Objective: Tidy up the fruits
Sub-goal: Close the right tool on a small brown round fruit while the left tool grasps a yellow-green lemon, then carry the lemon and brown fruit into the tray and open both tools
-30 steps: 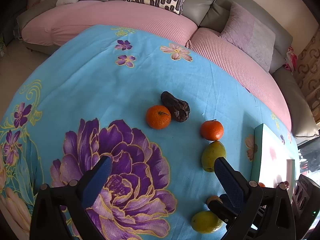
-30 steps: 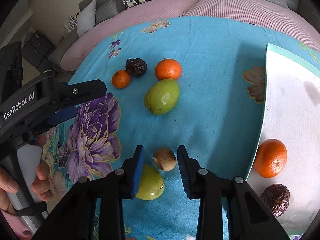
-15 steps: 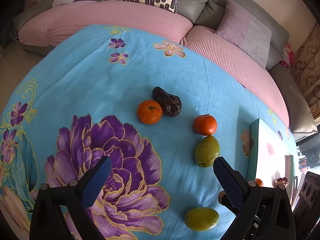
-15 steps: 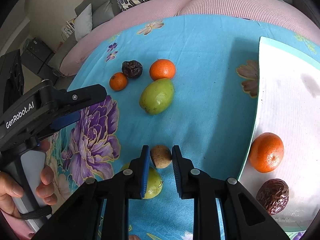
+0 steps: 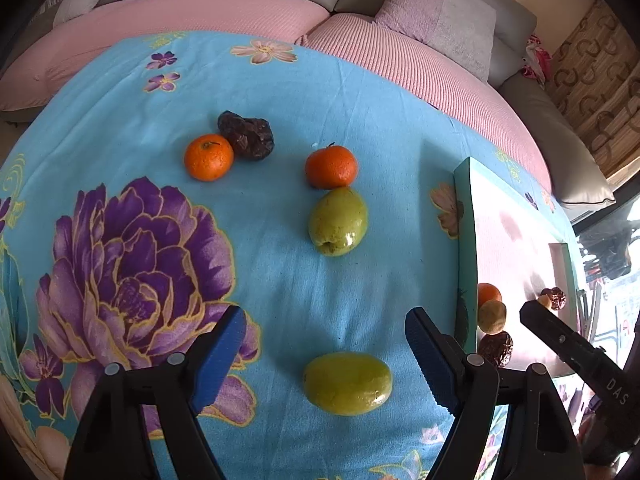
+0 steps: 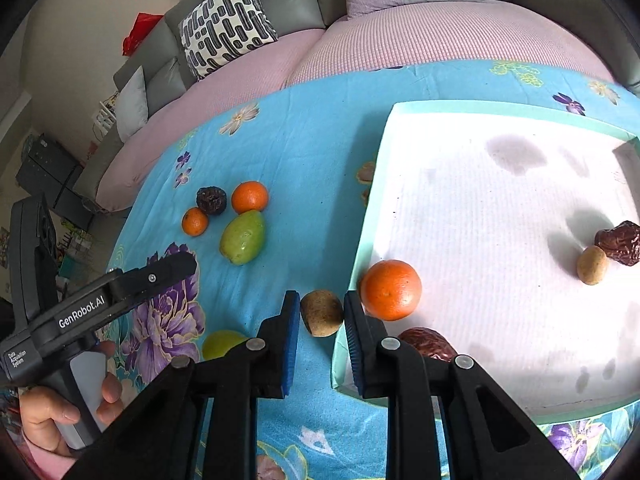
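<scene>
A green fruit (image 5: 347, 383) lies on the blue flowered cloth (image 5: 280, 80) between the blue pads of my left gripper (image 5: 324, 344). Its jaws are closing and neither pad touches the fruit. My right gripper (image 6: 322, 318) is shut on a small brown fruit (image 6: 321, 313), held above the cloth just left of the near rim of the white tray (image 6: 362, 240). Close to that corner, the tray holds an orange (image 6: 391, 290) and a dark date (image 6: 428, 344). At its right side lie another small brown fruit (image 6: 593, 265) and a date (image 6: 620, 242).
Farther out on the cloth lie a larger green fruit (image 5: 338, 221), two oranges (image 5: 331, 167) (image 5: 208, 157) and a dark dried fruit (image 5: 246, 140). A pink sofa (image 5: 200, 4) with cushions curves behind. A hand (image 6: 48, 420) grips the left gripper's handle.
My left gripper has moved over the near green fruit, and its jaws have narrowed around it. My right gripper has shut on the small brown fruit and carried it up and right, to the tray's edge.
</scene>
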The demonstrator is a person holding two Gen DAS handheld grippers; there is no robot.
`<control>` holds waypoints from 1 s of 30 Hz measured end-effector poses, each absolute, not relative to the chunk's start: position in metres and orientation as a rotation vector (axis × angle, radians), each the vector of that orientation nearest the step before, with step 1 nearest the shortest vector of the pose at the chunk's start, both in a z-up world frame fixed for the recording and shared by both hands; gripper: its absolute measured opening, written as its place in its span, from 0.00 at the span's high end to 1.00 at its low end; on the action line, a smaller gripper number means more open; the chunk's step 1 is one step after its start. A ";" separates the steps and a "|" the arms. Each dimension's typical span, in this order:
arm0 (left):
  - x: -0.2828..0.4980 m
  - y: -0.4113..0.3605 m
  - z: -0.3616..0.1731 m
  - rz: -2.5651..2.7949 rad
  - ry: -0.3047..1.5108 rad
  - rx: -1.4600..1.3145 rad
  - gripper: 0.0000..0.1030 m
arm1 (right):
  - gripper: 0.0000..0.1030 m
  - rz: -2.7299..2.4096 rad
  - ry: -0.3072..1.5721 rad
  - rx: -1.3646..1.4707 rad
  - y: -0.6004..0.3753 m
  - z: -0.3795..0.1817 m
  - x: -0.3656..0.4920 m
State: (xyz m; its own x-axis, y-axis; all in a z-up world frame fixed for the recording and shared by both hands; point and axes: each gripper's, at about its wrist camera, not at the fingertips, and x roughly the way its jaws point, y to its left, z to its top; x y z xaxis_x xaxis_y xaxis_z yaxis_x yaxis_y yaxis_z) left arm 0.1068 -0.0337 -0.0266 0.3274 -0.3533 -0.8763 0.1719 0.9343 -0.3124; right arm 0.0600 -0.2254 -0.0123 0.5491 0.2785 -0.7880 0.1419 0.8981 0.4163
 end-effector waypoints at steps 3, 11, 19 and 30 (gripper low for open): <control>0.100 -0.042 -0.032 -0.364 1.212 -0.156 0.19 | 0.77 0.043 0.970 0.485 -0.239 -0.006 0.052; 0.084 -0.063 -0.041 -0.373 1.238 -0.056 0.45 | 0.77 0.028 0.948 0.521 -0.254 -0.002 0.042; 0.084 -0.059 -0.035 -0.386 1.214 -0.075 0.47 | 0.77 0.030 0.954 0.523 -0.255 -0.003 0.039; 0.098 -0.096 0.003 -0.494 1.099 -0.057 0.47 | 0.77 -0.035 0.938 0.531 -0.271 -0.003 0.039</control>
